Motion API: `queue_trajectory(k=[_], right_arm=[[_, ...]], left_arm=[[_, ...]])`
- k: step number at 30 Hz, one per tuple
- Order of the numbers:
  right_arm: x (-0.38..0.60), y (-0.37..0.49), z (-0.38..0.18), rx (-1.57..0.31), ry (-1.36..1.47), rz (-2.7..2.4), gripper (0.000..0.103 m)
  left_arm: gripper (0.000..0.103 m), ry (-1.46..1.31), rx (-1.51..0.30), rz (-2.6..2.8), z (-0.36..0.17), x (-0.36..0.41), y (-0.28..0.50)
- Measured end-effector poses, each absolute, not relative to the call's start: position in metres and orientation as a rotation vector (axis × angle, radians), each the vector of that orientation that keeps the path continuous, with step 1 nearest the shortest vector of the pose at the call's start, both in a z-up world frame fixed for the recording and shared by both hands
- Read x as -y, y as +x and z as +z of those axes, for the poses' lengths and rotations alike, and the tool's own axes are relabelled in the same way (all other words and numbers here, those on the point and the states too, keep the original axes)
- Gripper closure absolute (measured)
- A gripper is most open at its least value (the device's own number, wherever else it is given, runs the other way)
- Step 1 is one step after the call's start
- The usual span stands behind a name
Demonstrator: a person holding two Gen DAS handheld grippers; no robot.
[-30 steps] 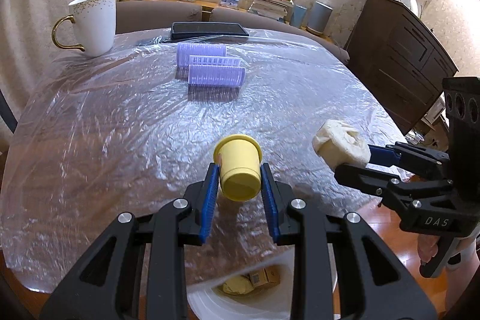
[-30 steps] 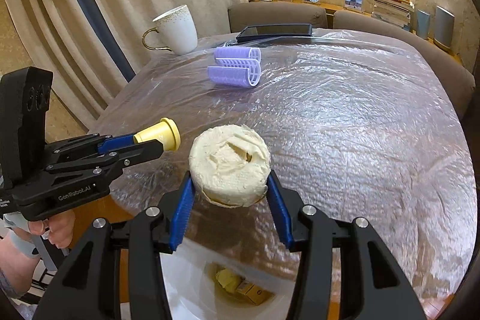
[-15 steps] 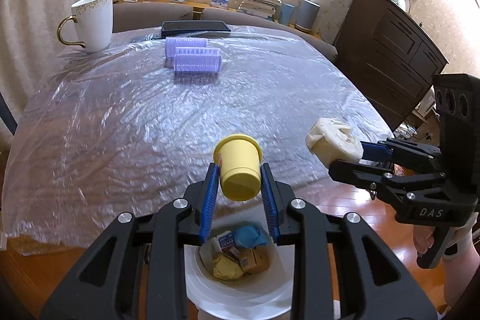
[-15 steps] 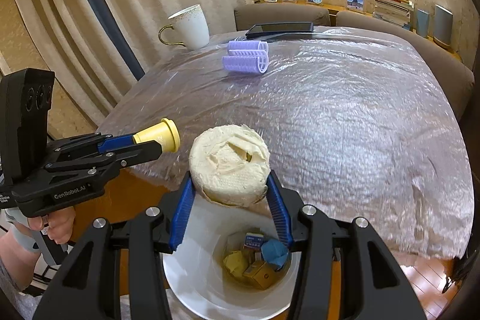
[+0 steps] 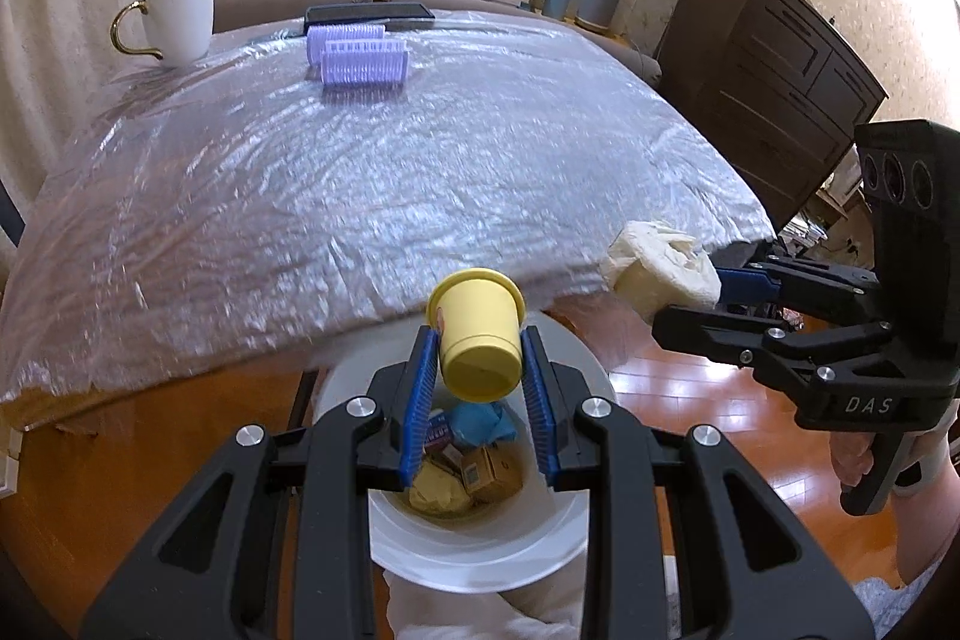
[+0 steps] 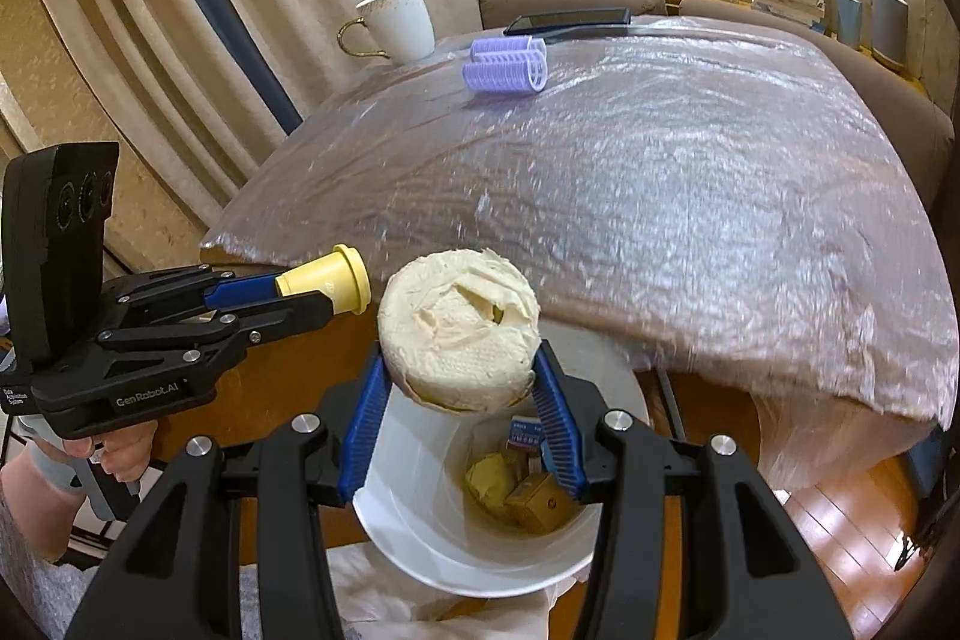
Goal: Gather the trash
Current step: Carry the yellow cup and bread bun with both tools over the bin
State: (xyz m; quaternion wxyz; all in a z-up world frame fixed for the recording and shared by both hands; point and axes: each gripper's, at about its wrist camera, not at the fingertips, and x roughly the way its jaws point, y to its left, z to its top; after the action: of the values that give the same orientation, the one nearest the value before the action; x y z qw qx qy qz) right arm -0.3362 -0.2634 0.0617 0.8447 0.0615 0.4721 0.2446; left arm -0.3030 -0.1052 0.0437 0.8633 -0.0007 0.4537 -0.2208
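Observation:
My left gripper [image 5: 477, 370] is shut on a small yellow plastic cup [image 5: 477, 331], held on its side above a white trash bin [image 5: 480, 556]. In the right wrist view the same yellow cup [image 6: 327, 279] sticks out of the left gripper [image 6: 324, 289] at the left. My right gripper [image 6: 459, 388] is shut on a crumpled cream tissue wad [image 6: 459, 334], also over the white bin [image 6: 420, 490]. That tissue wad [image 5: 660, 259] shows at the right of the left wrist view. The bin holds small boxes, a yellow wrapper and something blue.
The table [image 5: 360, 172] under clear plastic sheeting lies beyond the bin. On its far side stand a white mug [image 5: 174, 16], purple hair rollers [image 5: 360, 55] and a black tablet [image 5: 369, 16]. A dark wooden dresser [image 5: 774, 70] stands at the right. Wooden floor surrounds the bin.
Both grippers have drawn back from over the table edge with their loads. The white bin, barely visible before, now sits fully under the cup and the tissue wad.

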Motion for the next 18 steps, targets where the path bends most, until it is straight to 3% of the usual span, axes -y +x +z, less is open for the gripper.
queue_trajectory(k=[18], right_arm=[[0.267,-0.360,0.030,-1.091,0.112,0.525,0.056]], left_arm=[[0.072,0.014,-1.060,-0.442,0.005,0.117,-0.323]])
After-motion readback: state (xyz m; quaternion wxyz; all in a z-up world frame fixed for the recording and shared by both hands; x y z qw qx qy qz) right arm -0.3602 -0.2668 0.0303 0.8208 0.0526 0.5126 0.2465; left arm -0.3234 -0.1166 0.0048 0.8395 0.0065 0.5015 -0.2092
